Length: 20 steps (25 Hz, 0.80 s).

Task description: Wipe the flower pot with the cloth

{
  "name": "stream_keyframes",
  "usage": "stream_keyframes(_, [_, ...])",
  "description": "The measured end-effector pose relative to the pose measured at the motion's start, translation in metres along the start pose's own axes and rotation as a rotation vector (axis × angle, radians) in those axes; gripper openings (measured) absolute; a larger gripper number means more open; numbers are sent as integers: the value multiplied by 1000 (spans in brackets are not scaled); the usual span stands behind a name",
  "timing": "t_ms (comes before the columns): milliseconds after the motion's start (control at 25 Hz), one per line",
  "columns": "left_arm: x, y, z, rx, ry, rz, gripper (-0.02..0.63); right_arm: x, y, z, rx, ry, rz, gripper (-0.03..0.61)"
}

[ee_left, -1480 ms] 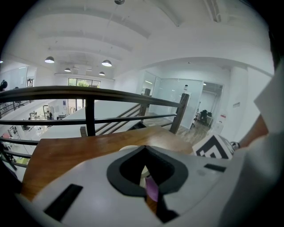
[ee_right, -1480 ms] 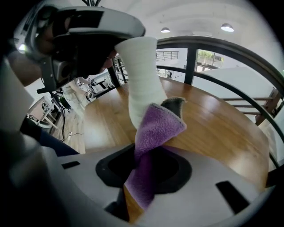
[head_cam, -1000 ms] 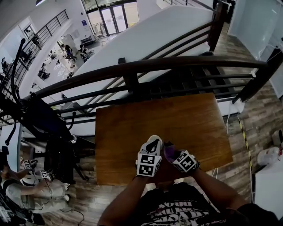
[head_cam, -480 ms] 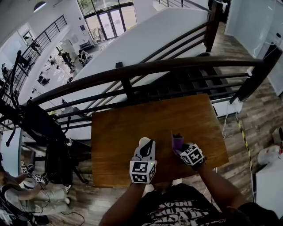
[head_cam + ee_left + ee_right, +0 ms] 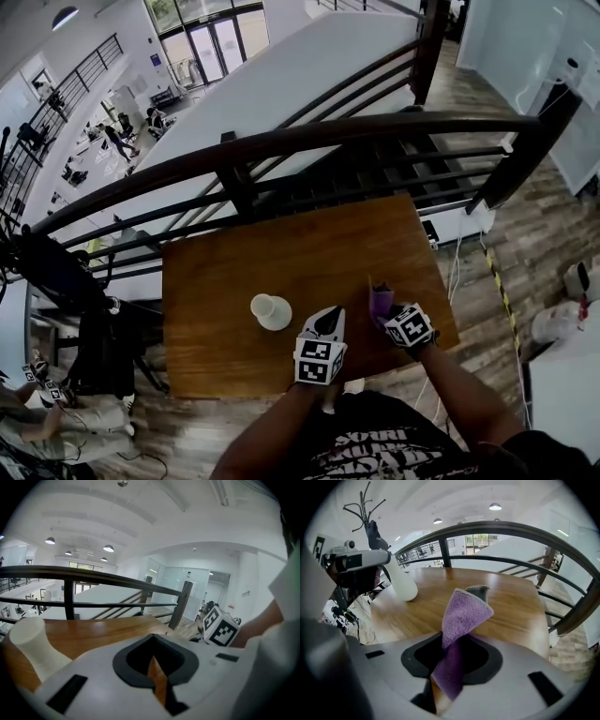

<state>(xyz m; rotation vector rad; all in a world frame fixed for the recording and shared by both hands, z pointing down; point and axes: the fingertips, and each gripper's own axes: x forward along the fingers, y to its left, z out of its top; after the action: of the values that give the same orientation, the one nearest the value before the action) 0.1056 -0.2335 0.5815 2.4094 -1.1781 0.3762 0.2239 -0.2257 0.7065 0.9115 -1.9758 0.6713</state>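
Observation:
A small white flower pot (image 5: 271,311) stands on the wooden table (image 5: 309,244); it also shows in the left gripper view (image 5: 29,644) and the right gripper view (image 5: 402,581). My left gripper (image 5: 326,321) is just right of the pot and apart from it. Its jaws (image 5: 154,667) show only a thin slit, with nothing between them. My right gripper (image 5: 384,314) is shut on a purple cloth (image 5: 380,300) near the table's front right. The cloth (image 5: 464,613) sticks up out of the jaws (image 5: 447,667), with a grey corner at its top.
A dark curved railing (image 5: 281,141) runs along the table's far side, with stairs and an open drop behind it. The table's front edge (image 5: 262,384) is close to my body. A coat stand (image 5: 370,522) is off to the left.
The left gripper has moved right, and the pot now stands uncovered beside it. The right gripper has carried the cloth to the right. The head view has shifted, so the table sits further left.

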Motion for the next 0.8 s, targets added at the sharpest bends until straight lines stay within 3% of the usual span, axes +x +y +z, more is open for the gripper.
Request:
stream_keyframes(200, [22,-19,-35,-40,72,-13,0,18,-19,-37,-76,107,-3,103])
stream_keyframes(360, [9,-22,-60,-59,109,9,0,34,-16,-51,-85,121,18,109])
stream_keyframes(680, [-18,6,-104,-120,161,88,0,44,-16,-49,22,1,42,130])
stream_keyframes(800, [-27,8,-111,-144,149,88,0,41,-14,-48,30,-55,45,208])
